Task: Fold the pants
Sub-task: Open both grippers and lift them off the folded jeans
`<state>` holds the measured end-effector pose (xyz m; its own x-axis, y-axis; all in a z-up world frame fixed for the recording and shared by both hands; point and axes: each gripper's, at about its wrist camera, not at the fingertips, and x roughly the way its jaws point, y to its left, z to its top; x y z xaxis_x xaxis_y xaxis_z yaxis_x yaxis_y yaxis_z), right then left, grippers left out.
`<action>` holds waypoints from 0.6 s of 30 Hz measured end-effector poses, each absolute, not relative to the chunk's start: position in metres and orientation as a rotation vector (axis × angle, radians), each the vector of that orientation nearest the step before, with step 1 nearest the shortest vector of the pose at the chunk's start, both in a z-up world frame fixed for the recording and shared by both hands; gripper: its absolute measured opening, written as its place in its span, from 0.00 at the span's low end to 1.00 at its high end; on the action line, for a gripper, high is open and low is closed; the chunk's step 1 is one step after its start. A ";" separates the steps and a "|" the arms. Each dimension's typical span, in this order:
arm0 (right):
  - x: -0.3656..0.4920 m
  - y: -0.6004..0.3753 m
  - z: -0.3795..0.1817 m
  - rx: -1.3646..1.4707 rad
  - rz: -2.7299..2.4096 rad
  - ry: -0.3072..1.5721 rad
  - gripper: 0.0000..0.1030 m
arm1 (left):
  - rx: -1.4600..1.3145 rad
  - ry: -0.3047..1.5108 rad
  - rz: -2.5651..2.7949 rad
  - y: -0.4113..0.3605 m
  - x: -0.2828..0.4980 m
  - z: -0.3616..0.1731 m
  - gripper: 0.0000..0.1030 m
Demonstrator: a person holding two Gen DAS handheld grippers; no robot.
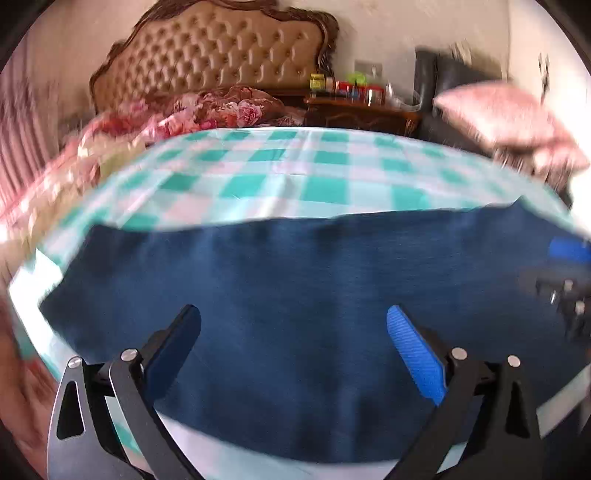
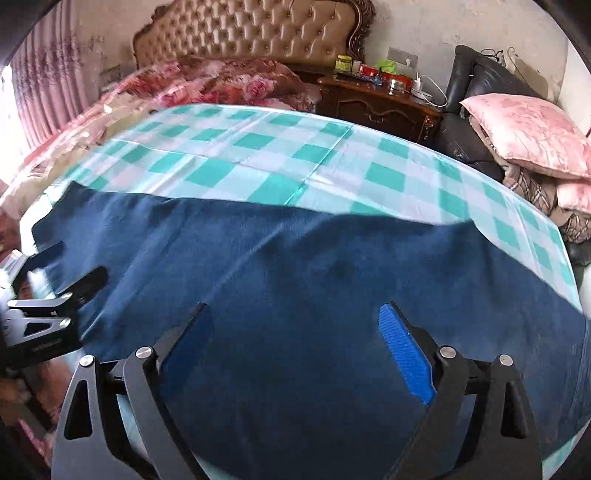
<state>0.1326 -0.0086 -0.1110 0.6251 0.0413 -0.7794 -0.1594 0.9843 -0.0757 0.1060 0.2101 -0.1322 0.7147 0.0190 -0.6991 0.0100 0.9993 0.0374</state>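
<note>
Dark blue pants (image 1: 295,295) lie flat across the near part of a bed with a green-and-white checked sheet (image 1: 288,173). The pants also fill the lower half of the right wrist view (image 2: 295,295). My left gripper (image 1: 293,317) is open and empty, just above the pants near their front edge. My right gripper (image 2: 295,314) is open and empty, above the pants further right. The left gripper shows at the left edge of the right wrist view (image 2: 55,295). The right gripper shows at the right edge of the left wrist view (image 1: 565,269).
A tufted tan headboard (image 2: 255,33) and a floral quilt (image 2: 221,85) are at the far end. A dark wooden nightstand (image 2: 380,103) with small bottles stands beside the bed. A black chair with pink pillows (image 2: 528,133) is at the right. Pink curtains (image 2: 40,85) hang at the left.
</note>
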 end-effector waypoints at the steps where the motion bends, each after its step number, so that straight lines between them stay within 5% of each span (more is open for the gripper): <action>1: 0.140 -0.002 -0.113 -0.148 0.110 0.890 0.86 | 0.040 0.776 -0.010 0.216 0.114 -0.132 0.97; 2: 0.153 0.000 -0.116 -0.138 0.124 0.882 0.86 | 0.016 0.787 -0.047 0.222 0.122 -0.131 0.96; 4: 0.173 -0.001 -0.122 -0.092 0.119 0.907 0.86 | -0.101 0.828 -0.147 0.238 0.144 -0.131 0.66; 5: 0.182 -0.002 -0.126 -0.086 0.094 0.921 0.85 | -0.115 0.854 -0.166 0.241 0.156 -0.133 0.42; 6: 0.190 0.000 -0.130 -0.099 0.068 0.923 0.82 | -0.080 0.870 -0.151 0.240 0.170 -0.138 0.33; 12: 0.219 -0.002 -0.149 -0.123 -0.001 0.959 0.79 | -0.078 0.913 -0.168 0.256 0.208 -0.159 0.21; 18: 0.219 -0.002 -0.153 -0.128 -0.005 0.956 0.79 | -0.128 0.862 -0.051 0.297 0.211 -0.142 0.25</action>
